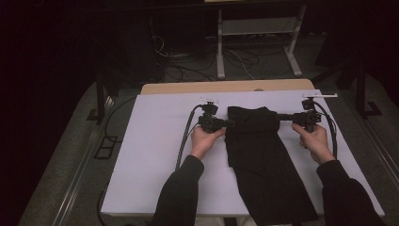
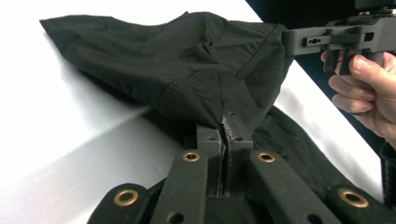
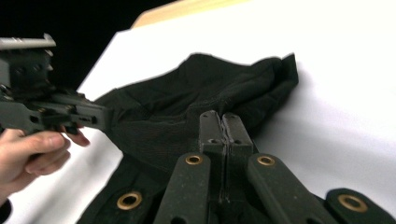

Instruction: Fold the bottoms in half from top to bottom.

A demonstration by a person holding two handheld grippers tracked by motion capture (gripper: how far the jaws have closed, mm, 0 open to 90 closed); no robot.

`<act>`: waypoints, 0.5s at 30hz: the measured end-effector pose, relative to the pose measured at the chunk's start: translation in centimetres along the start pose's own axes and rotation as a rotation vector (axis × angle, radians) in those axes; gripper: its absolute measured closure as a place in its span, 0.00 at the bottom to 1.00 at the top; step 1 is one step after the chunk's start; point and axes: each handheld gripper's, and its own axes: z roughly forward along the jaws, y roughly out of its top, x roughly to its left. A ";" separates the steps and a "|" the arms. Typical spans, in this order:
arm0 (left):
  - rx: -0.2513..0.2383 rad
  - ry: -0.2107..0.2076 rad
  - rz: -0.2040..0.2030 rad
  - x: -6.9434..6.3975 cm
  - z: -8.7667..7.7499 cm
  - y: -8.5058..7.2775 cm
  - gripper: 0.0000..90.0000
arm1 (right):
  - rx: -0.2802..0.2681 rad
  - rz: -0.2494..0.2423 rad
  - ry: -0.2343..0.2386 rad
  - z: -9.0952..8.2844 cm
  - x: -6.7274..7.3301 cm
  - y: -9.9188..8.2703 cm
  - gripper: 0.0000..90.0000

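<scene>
A black garment (image 1: pixel 261 155) lies lengthwise on the white sheet (image 1: pixel 150 155) covering my bench, its near end overhanging the bench's front edge. My left gripper (image 1: pixel 229 123) is pinched on the garment's far left edge, jaws pressed together on cloth. My right gripper (image 1: pixel 278 117) pinches the far right edge likewise. The far end is bunched and raised between them.
</scene>
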 end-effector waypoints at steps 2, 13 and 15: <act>-0.001 -0.003 0.000 -0.2 -0.1 -0.1 0.96 | -0.010 0.007 0.008 -0.4 0.0 -0.1 0.97; -0.038 -0.034 -0.012 -2.2 -0.6 -1.6 0.96 | 0.006 0.002 0.009 -2.0 0.7 -2.5 0.97; -0.041 -0.036 -0.019 -2.5 -0.6 -2.0 0.96 | -0.005 0.000 0.013 -2.4 1.0 -2.8 0.97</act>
